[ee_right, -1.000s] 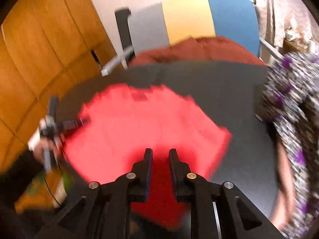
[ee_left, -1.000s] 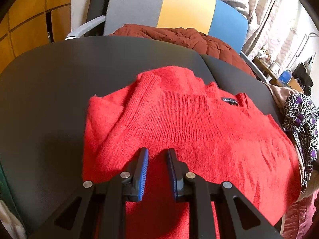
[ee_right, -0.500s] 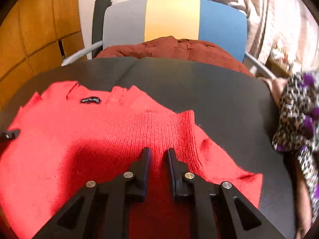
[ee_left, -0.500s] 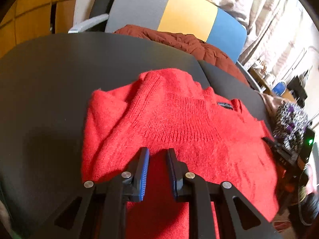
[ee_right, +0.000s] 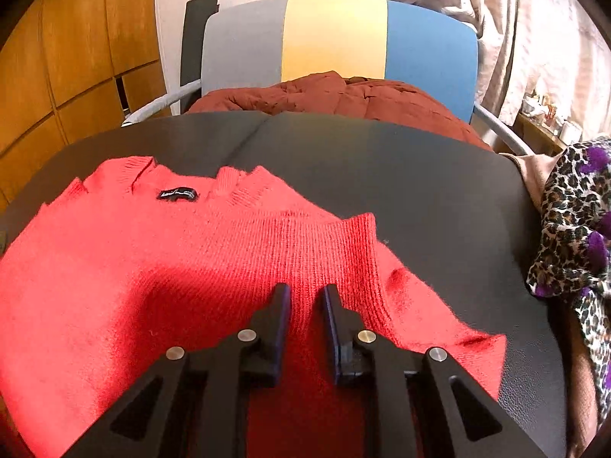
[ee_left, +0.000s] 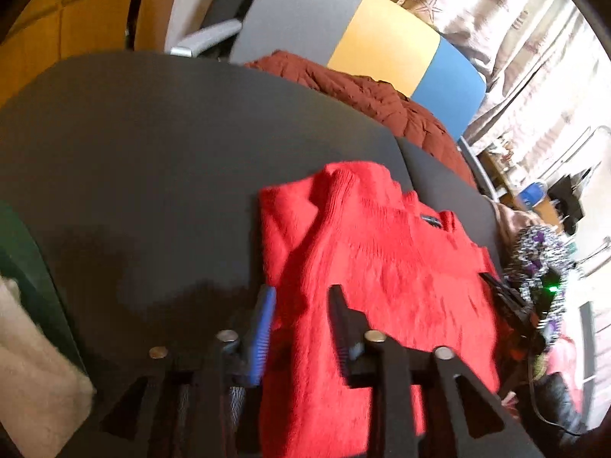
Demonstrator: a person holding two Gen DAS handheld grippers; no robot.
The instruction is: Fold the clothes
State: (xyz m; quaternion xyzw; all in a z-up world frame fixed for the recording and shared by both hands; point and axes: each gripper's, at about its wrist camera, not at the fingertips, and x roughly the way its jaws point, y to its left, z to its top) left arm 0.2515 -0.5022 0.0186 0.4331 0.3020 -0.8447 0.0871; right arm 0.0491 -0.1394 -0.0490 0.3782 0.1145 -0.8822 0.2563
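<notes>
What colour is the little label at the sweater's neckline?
Black, on the red sweater; the label shows best in the right wrist view.

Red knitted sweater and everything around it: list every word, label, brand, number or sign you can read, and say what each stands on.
Small black woven label inside the neckline of the red knitted sweater: pale script lettering, too small and blurred to read.
The same label in the left wrist view: blurred, unreadable.
Leopard-print cloth with purple patches: pattern only, no text.
Grey, yellow and blue chair back: no text.
Nothing else carries legible writing.
</notes>
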